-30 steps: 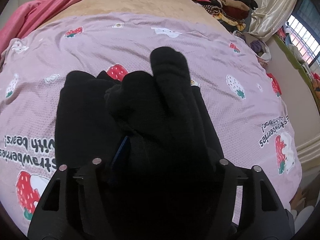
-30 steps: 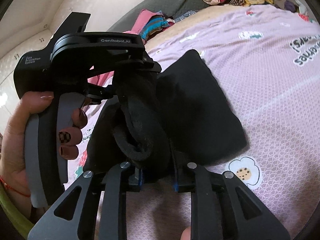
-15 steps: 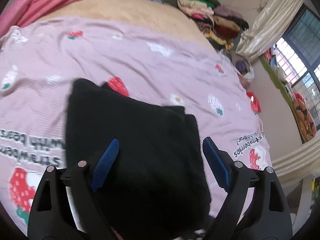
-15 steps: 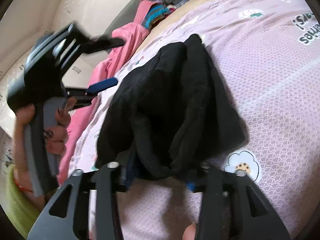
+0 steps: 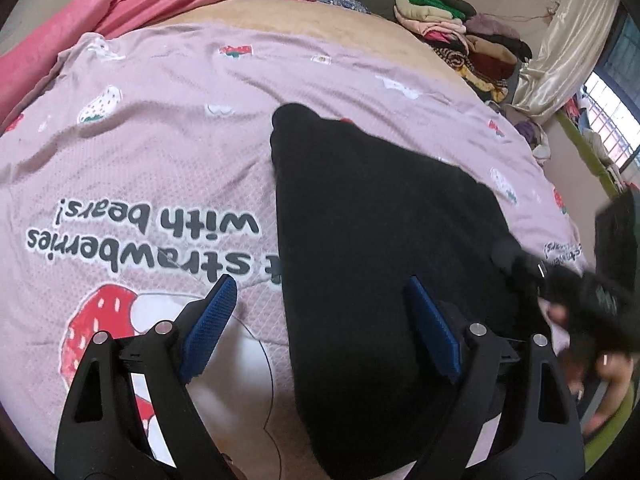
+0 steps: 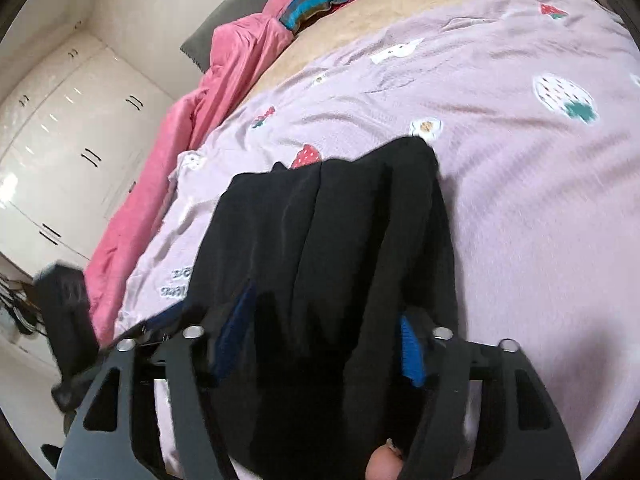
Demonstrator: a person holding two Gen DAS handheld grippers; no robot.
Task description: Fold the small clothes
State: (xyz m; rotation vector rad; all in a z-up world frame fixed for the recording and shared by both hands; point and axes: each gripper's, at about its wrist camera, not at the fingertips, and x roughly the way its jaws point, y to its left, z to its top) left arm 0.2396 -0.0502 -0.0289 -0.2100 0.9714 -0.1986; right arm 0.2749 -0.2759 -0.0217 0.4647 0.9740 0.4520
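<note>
Bedroom; bed [image 5: 168, 168] spread with a lilac quilt printed with strawberries and bears. White wardrobe doors [image 6: 60, 152] stand at far left in the right wrist view.

Item: black garment [image 5: 380, 248], folded, lying flat on the quilt. Long axis runs from the near edge of the bed toward the far side; the narrower end points far. In the right wrist view, lengthwise folds [image 6: 320, 240] run the same way.

Left hand-held gripper [image 5: 320, 332]: jaws spread wide, nothing pinched. Its left pad stands over bare quilt just left of the garment; its right pad stands over the garment's near part.

Right hand-held gripper [image 6: 320, 344]: jaws have just been opening. The near end of the garment lies between the blue pads; whether the pads still press it cannot be told. In the left wrist view this tool shows blurred at the garment's right edge.

Writing: quilt print, upside down to the left camera, reads "strawberries with bears!" [image 5: 152, 236].

Also: pink blanket [image 5: 132, 0] at far left; stacked folded clothes [image 5: 460, 36] at far right; pale curtain [image 5: 560, 56] beside a window.
</note>
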